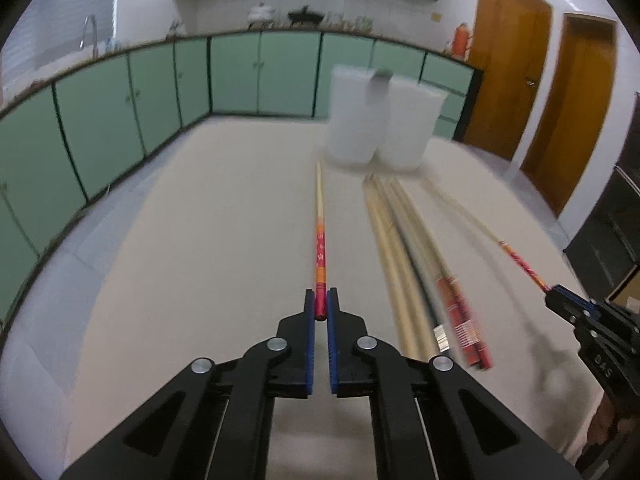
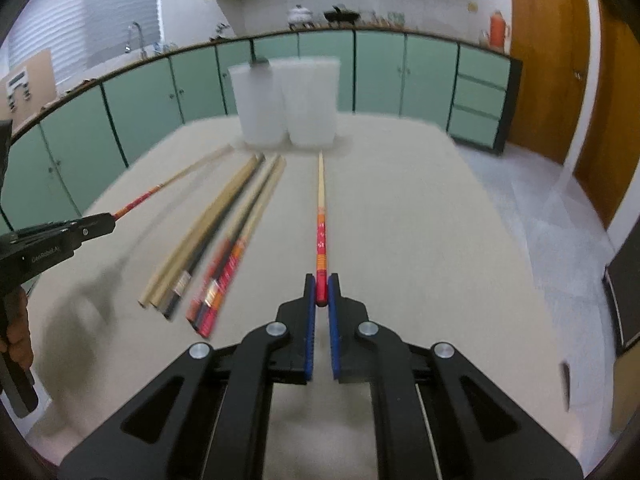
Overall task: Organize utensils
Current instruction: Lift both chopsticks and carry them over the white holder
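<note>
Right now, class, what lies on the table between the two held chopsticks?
A loose bunch of chopsticks, plain and red-ended, lies between the left gripper and right gripper; clearest in the right wrist view.

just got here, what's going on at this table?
A person holds a set of tongs in each hand, sorting chopsticks. The left tongs are shut on the red end of one red-handled chopstick; the right tongs are shut on a matching chopstick. More chopsticks lie loose in a bundle on the beige table between them. Two white containers stand at the far end; something dark pokes out of one, too blurred to identify.
</note>
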### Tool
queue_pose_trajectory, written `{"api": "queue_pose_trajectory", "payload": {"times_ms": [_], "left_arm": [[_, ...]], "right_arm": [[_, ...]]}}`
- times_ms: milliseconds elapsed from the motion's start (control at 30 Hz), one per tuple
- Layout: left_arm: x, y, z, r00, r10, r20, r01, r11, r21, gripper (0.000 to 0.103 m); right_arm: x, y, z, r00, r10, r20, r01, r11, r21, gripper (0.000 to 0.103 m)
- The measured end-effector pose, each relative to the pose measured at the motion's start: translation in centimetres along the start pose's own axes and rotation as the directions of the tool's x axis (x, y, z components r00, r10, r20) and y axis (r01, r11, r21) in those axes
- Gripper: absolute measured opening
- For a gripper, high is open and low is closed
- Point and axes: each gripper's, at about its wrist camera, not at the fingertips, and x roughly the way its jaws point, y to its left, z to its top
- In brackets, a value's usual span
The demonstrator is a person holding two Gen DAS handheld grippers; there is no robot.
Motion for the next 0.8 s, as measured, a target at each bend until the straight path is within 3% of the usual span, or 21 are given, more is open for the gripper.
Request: {"api": "queue_pose_trajectory", "payload": {"times_ms": [400,800], "left_arm": [[-7.5,-1.6,7.8,0.980,-0.041,0.193,0.030,0.998,0.062,0.005],[-9.5,-2.5,15.0,0.945,-0.108,0.308,0.080,0.991,0.103,0.005]], "right_arm": [[-6.6,-2.1,9.7,0.981,0.052,0.189,-0.052,0.999,-0.007,0.005],[-7.7,-4.3,19.0,0.963,0.152,0.222,-0.156,0.988,0.000,0.005]]}}
